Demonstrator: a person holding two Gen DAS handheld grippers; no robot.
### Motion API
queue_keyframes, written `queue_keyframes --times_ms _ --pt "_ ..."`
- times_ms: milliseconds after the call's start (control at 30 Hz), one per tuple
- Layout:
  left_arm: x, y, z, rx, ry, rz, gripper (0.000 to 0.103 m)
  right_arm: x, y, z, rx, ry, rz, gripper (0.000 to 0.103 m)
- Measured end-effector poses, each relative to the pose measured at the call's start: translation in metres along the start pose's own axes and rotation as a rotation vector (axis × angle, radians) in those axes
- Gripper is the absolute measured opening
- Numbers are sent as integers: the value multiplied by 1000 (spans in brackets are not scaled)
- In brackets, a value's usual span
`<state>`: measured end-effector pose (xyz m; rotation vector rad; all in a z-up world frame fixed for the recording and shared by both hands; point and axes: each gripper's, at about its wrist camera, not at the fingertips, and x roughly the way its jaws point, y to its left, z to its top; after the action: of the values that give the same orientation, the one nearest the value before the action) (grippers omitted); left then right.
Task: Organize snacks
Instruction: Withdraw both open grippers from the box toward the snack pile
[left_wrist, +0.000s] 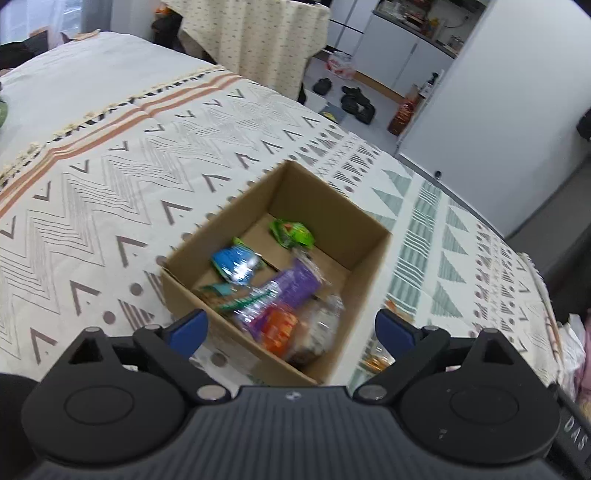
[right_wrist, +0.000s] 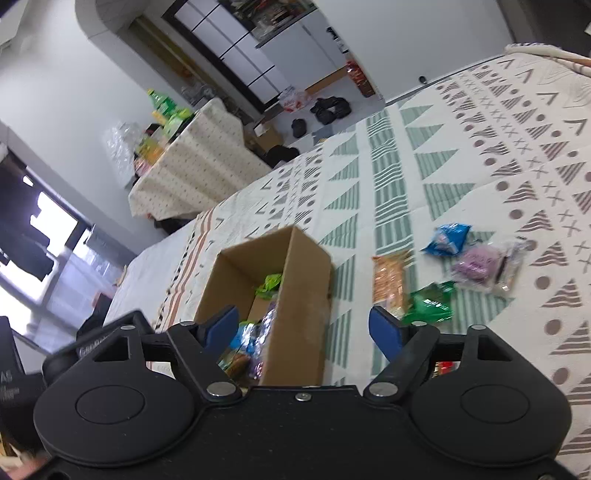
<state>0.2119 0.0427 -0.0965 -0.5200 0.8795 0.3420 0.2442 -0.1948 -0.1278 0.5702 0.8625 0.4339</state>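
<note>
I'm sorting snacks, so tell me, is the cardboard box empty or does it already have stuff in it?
Partly filled. The cardboard box stands open-topped, holding several packets, among them a blue packet and a green packet; bare floor shows between them.

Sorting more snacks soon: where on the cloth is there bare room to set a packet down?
Bare cloth lies left of the cardboard box, up to the orange stripes. Right of the box it is crowded: orange packet, green packet, blue packet, purple packet.

Snack packets (left_wrist: 284, 314) in the cardboard box (left_wrist: 369, 266) are motion-blurred, their labels unreadable. From the right wrist, the box's near wall hides most of them.
</note>
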Motion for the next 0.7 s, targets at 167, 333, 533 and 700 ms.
queue_keyframes --times_ms 167,333,533,700 --pt "-9 -15 -9 5 0 -42 103 -11 -9 8 -8 0 -19 90" --pt "-15 -31 -17 21 3 -50 103 -24 -18 14 -7 -5 -8 98" --pt "-21 -47 -27 45 -27 -50 103 -40 -34 24 10 -20 -6 102" --pt "-24 -59 -36 58 -47 -45 103 -54 -48 31 -6 -18 -3 102"
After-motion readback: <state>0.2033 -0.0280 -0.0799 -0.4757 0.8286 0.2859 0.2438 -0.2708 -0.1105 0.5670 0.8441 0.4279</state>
